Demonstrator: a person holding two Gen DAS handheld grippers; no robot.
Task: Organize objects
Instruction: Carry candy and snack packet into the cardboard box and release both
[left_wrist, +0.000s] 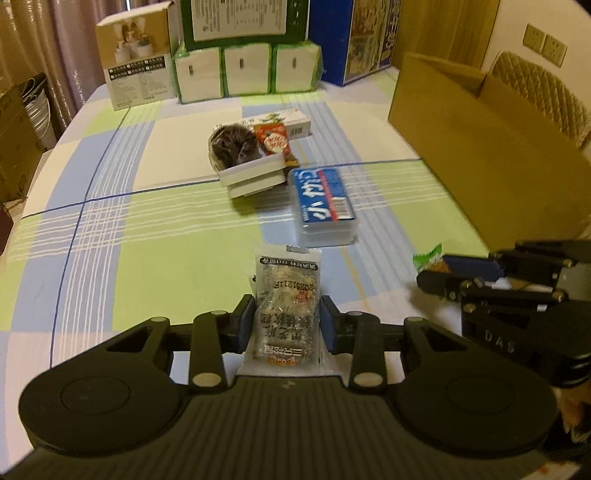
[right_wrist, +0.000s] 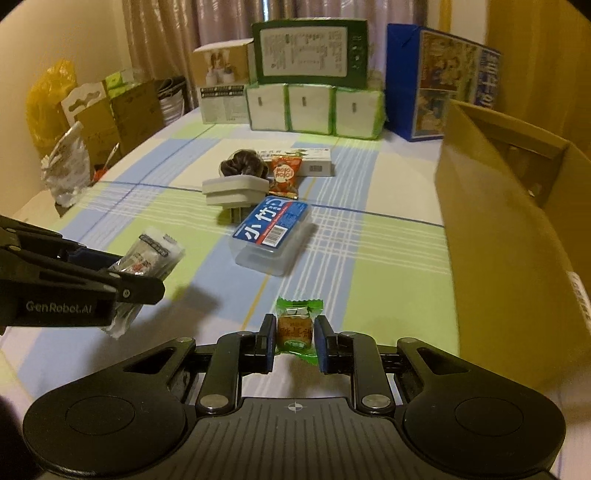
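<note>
Two grippers hover over the checked table: the left gripper clamps a clear snack packet; only the right view shows the right gripper pinching a green candy.

My right gripper clamps a green-wrapped candy above the checked tablecloth. At left, my left gripper holds a clear snack packet. A blue-labelled plastic box lies ahead; an open cardboard box stands right.
</note>
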